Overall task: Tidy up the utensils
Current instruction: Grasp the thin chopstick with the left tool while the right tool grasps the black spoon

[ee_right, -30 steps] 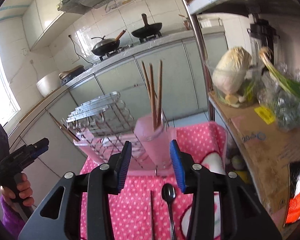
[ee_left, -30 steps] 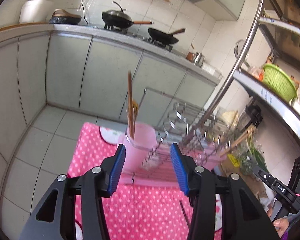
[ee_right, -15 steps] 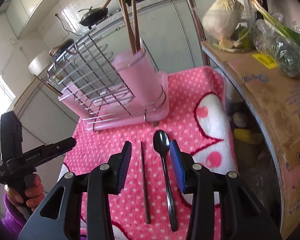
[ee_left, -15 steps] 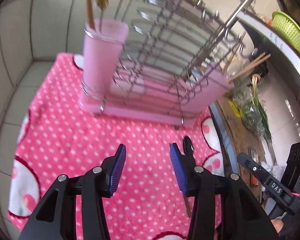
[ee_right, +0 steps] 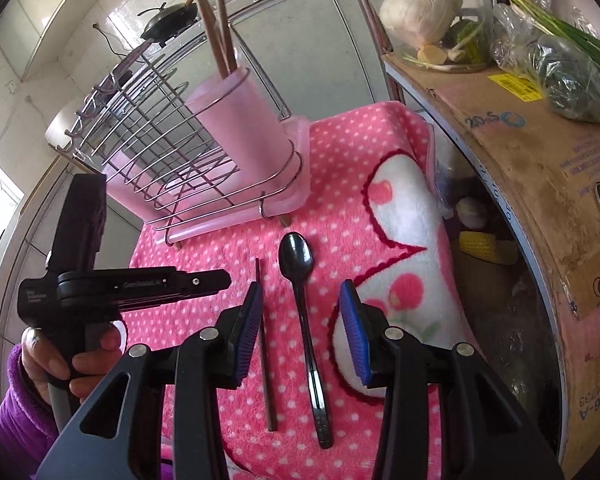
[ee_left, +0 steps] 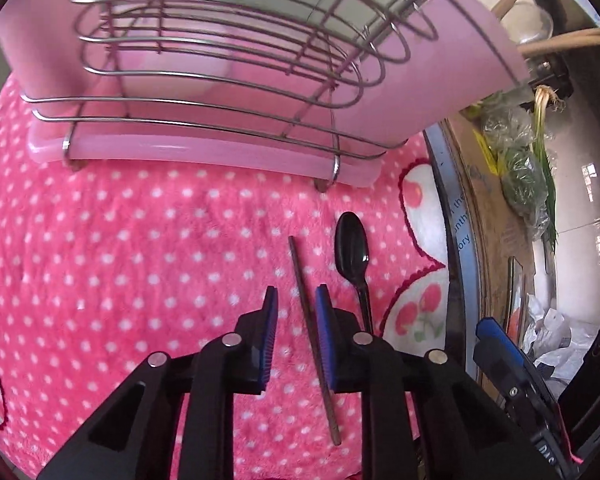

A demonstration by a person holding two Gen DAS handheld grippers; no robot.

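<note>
A dark chopstick (ee_left: 305,312) lies on the pink dotted cloth (ee_left: 120,260), with a black spoon (ee_left: 352,248) just to its right. My left gripper (ee_left: 296,312) points down over the chopstick. Its jaws are closing with the stick between them, near the right pad (ee_left: 325,332); the left pad stands apart from it. In the right wrist view my right gripper (ee_right: 301,296) hovers open above the spoon (ee_right: 296,258), whose handle runs between the fingers untouched. The chopstick (ee_right: 269,384) passes under its left finger. A pink cup (ee_right: 240,124) on the wire rack (ee_right: 148,152) holds upright chopsticks.
The rack's pink tray (ee_left: 204,152) stands just beyond the utensils. A cardboard box (ee_right: 540,168) with a cabbage (ee_right: 424,0) and green onions borders the cloth on the right. A hand in a purple sleeve (ee_right: 16,408) holds the left gripper (ee_right: 216,280) at the left.
My left gripper has dropped and tilted down towards the cloth, and its jaws have narrowed around the chopstick. My right gripper has sunk a little closer to the spoon, jaws unchanged.
</note>
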